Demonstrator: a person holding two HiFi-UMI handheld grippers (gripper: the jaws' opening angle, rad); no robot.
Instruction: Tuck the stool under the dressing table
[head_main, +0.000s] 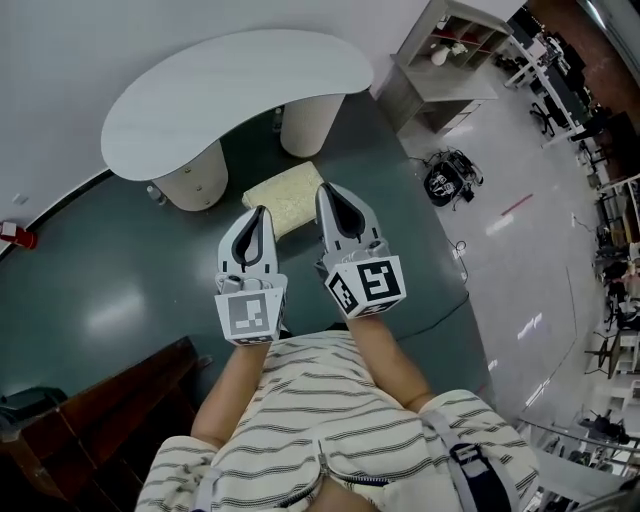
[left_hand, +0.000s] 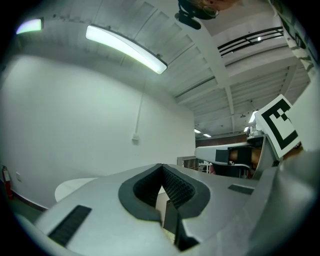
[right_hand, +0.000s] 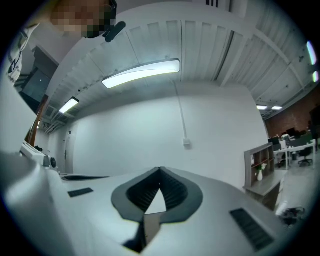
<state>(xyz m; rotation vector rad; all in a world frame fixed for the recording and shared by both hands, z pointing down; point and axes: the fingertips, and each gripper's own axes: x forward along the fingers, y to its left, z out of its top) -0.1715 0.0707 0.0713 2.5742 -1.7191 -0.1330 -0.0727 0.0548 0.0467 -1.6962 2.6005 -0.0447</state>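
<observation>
Looks to be mid-push, with the tucking only partly done. Finds the pale cream, fuzzy-topped square stool (head_main: 285, 198) on the dark green floor (head_main: 120, 290), between the 2 rounded cream pedestals (head_main: 195, 180) of the white kidney-shaped dressing table (head_main: 230, 95). Has its far part beneath the worktop's front edge and its near part out in the open.

Shows the left gripper (head_main: 262, 212) and the right gripper (head_main: 326, 192) side by side at the stool's near edge, jaws of both pressed fully together with nothing between them. Serve as blunt pushers here, not clamps. Cannot confirm actual contact from above.

Next, probably calls for an even, level shove from both tips toward the wall. Should keep the stool square between the pedestals so that neither corner catches, until the near edge passes under the worktop.

Offers no brand or readable wording, only black-and-white square markers (head_main: 367, 283) on the 2 grippers.
</observation>
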